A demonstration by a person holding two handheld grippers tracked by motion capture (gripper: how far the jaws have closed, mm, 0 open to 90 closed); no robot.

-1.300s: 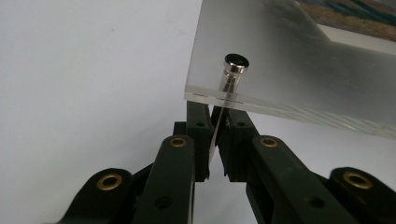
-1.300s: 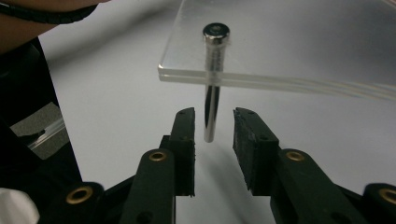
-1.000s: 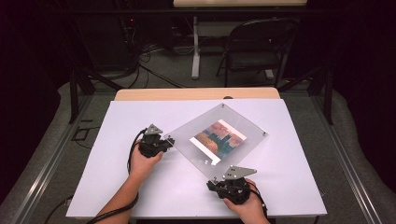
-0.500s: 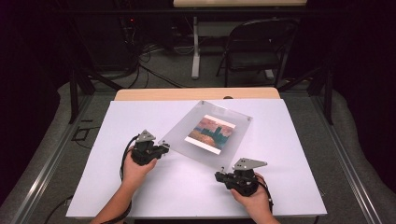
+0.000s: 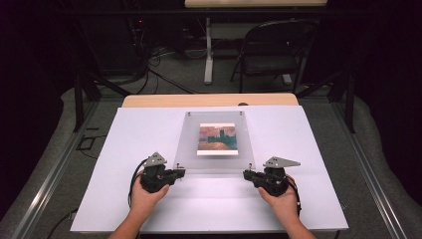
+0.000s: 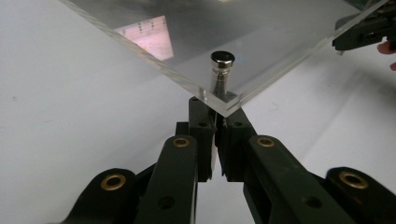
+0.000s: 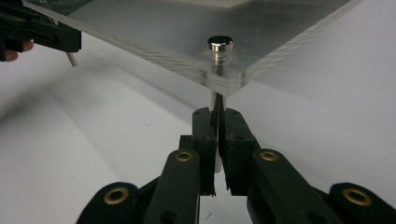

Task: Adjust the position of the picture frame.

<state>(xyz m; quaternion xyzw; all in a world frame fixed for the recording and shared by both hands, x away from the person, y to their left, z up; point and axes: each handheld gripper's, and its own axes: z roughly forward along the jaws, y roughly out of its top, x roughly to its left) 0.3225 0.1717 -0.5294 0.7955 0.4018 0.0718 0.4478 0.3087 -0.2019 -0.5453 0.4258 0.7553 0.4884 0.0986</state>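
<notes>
At six o'clock, both grippers (image 5: 181, 173) (image 5: 246, 174) pinch frame (image 5: 217, 142) standoff pins; thin grip, I risk a slip.

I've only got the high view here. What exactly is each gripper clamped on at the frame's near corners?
Observer: The right gripper is shut on a thin metal pin that hangs below the frame, not on the acrylic.
Operator: And the left one?
Observer: The left gripper is shut right under its corner. From the right gripper view, the left pin pokes out past its jaws.
Operator: Is the near edge flat on the table?
Observer: No, there is a gap between that edge and the table.
</notes>
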